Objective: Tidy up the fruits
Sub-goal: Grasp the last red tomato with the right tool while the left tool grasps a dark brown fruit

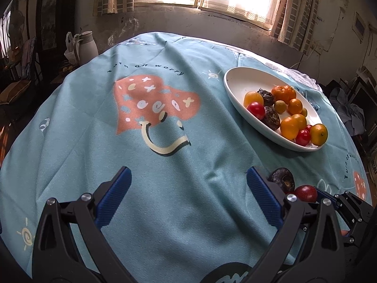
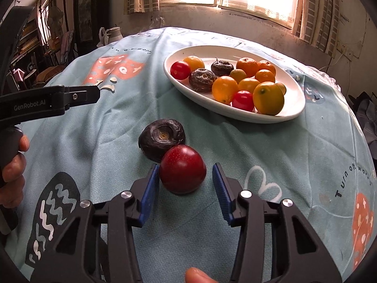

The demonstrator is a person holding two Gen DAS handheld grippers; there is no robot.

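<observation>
A dark red plum (image 2: 182, 168) lies on the blue cloth between the open fingers of my right gripper (image 2: 186, 181); the left pad touches it, the right pad stands clear. A dark wrinkled fruit (image 2: 161, 138) lies just beyond, touching the plum. Both show in the left wrist view, the plum (image 1: 305, 193) and the dark fruit (image 1: 282, 179), right of my open, empty left gripper (image 1: 188, 186). A white oval plate (image 2: 292, 108) holds several orange, red and dark fruits; it also shows in the left wrist view (image 1: 238, 80).
The table carries a blue patterned cloth (image 1: 165, 94). A white jug (image 1: 88, 44) stands beyond the far left edge. The left gripper's body (image 2: 47, 103) reaches in at the left of the right wrist view. A wall with windows is behind.
</observation>
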